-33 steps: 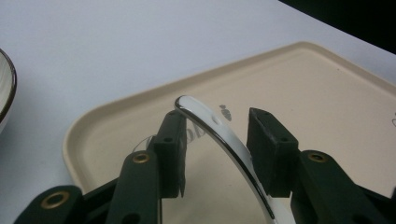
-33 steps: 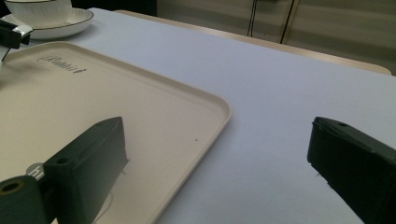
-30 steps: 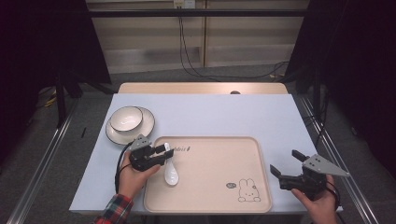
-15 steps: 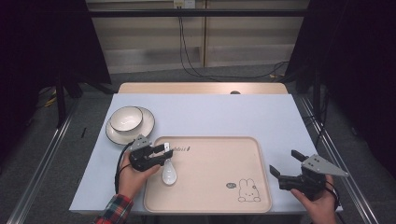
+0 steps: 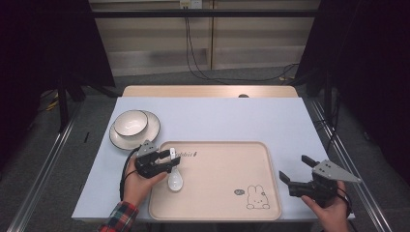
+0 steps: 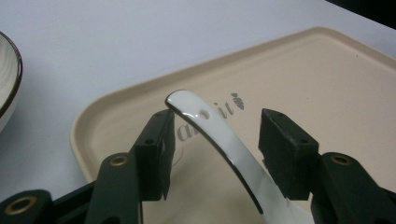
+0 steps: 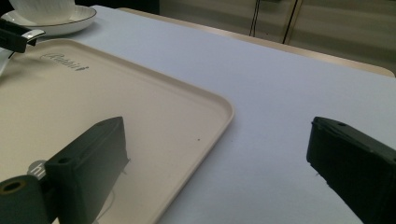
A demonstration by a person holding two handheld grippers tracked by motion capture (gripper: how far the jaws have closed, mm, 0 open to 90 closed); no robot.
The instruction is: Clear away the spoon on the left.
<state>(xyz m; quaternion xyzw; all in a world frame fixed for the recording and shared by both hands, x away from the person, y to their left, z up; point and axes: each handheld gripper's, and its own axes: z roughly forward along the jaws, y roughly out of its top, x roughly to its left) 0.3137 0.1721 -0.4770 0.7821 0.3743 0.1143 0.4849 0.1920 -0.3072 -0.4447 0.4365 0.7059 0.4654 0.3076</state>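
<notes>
A white ceramic spoon lies at the left end of the beige tray, its handle rising toward my left gripper. In the left gripper view the handle stands between the two black jaws of the left gripper. It is close to the left pad and well apart from the right pad. These jaws have just been opening and no longer press on the spoon. My right gripper hovers off the tray's right edge, wide open with nothing between its pads.
A white bowl sits on a saucer behind the left gripper, on the pale blue table. The tray carries a rabbit drawing near its front right corner. Black cables hang behind the table.
The left gripper's jaws have spread apart around the spoon handle, letting it go. The spoon rests in the same spot on the tray. Neither hand has shifted.
</notes>
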